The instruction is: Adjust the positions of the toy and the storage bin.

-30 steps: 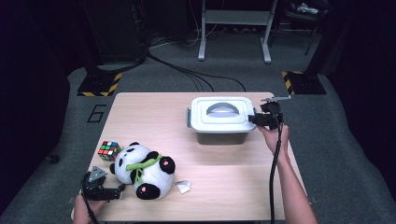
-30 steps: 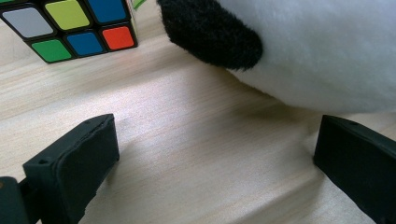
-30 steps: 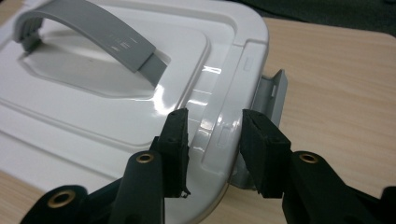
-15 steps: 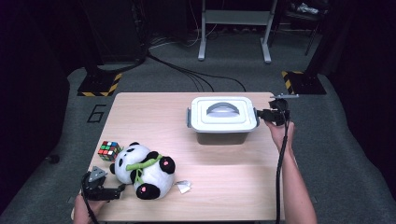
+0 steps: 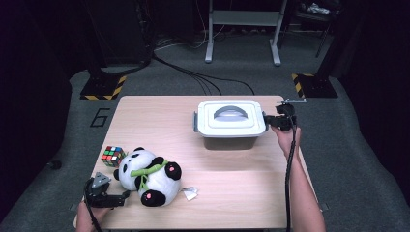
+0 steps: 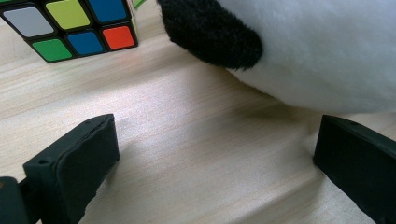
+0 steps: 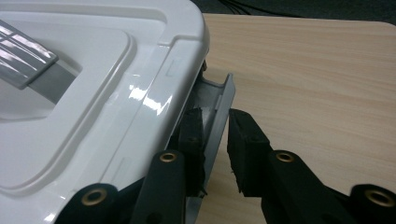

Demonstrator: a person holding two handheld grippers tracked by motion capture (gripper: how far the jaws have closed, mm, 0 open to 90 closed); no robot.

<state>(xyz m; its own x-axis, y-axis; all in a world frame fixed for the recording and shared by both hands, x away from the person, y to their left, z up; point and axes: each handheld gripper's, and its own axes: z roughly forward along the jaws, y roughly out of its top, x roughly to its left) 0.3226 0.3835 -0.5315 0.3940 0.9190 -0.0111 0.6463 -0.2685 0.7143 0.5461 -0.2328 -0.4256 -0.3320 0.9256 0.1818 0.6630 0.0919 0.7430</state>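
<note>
This looks like a lab or recording studio rather than a home. The wooden surface (image 5: pixel 232 193) stands alone on grey carpet (image 5: pixel 159 79) in a dark room. Behind the surface, black cables (image 5: pixel 203 79) run across the carpet, yellow-and-black hazard-striped bases (image 5: pixel 102 88) flank its far corners, and a metal stand (image 5: pixel 241 29) rises beyond. A "6" (image 5: pixel 100 117) marks the carpet left of the surface.

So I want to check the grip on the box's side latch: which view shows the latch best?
The right gripper view: the grey latch stands close up between the right gripper jaws, which have closed on it beside the white lid. The high view shows it as a small tab at the box's right end.
</note>
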